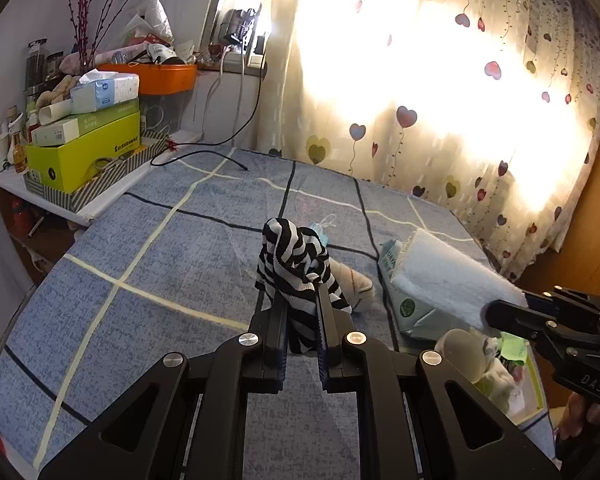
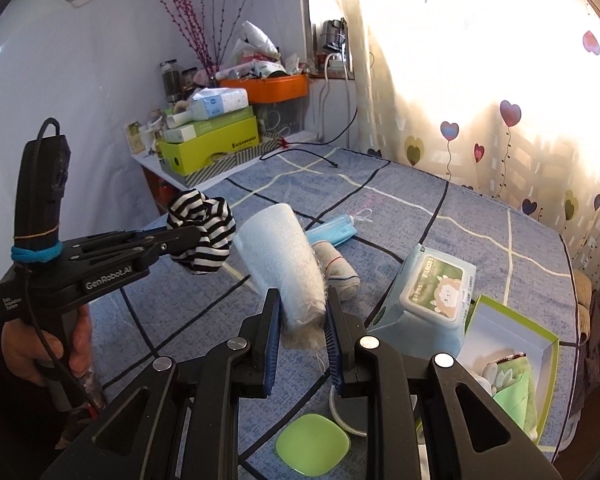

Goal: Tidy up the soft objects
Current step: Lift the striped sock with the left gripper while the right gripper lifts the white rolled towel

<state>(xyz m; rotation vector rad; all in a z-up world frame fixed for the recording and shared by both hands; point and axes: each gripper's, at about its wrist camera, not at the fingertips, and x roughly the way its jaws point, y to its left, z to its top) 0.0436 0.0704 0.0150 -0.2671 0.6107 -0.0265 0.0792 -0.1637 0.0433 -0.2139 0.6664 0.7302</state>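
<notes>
left tool [image 1: 302, 294] clamped on a striped cloth [image 1: 292, 260], raised clear of the bed [image 1: 160, 240], probably for carrying to the green box [image 2: 512, 344]. right tool [image 2: 300, 308] clamped on a pale fluffy roll [image 2: 284, 256], likewise lifted. below: rolled sock [image 2: 340, 268], face mask [image 2: 332, 232], wipes pack [image 2: 432, 292] crowding the box's near side. green dish [image 2: 312, 448] underneath.

Above the bed [image 1: 140, 248], our left gripper [image 1: 302, 292] clamps striped cloth [image 1: 288, 256]; our right gripper [image 2: 302, 300] pinches the white pad [image 2: 280, 256].
</notes>
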